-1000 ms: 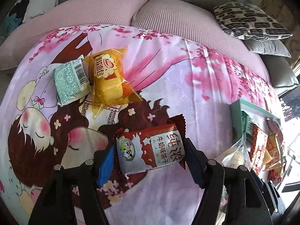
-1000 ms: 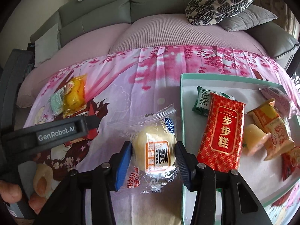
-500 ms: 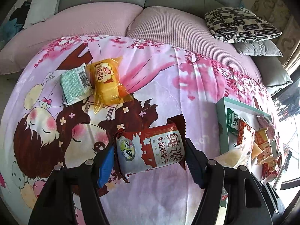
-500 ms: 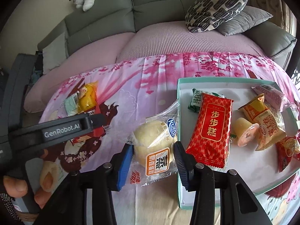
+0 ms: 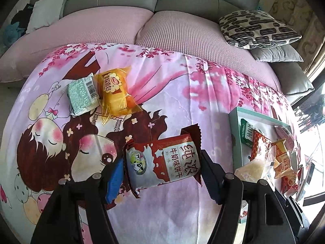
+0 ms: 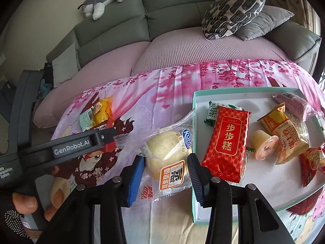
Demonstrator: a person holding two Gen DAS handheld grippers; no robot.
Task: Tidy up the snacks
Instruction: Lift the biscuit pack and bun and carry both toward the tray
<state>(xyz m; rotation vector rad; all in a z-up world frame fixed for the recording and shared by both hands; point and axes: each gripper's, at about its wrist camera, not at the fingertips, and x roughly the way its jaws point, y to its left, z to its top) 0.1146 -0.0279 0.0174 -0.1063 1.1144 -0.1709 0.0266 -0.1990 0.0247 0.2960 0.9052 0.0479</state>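
Observation:
My left gripper (image 5: 160, 168) is shut on a red-and-white milk biscuit packet (image 5: 162, 160), held just above the pink cartoon cloth (image 5: 182, 93). My right gripper (image 6: 164, 172) is shut on a round pale bun in a clear wrapper (image 6: 166, 156), its pads pressing both sides, beside the left rim of the pale green tray (image 6: 194, 105). The same bun (image 5: 254, 166) shows at the right in the left wrist view. A yellow soft-bread packet (image 5: 114, 89) and a green packet (image 5: 81, 93) lie together on the cloth at far left.
The tray holds a red cake packet (image 6: 225, 142), a green packet (image 6: 211, 113), a jelly cup (image 6: 264, 146), a yellow roll packet (image 6: 288, 134) and a pink packet (image 6: 294, 103). The left gripper's arm (image 6: 77, 144) and a hand (image 6: 24, 201) cross the left side. Sofa cushions (image 6: 233, 10) lie behind.
Both grippers have risen a little with their packets, so more of the cloth and sofa shows. The bun has come closer to the tray's left rim.

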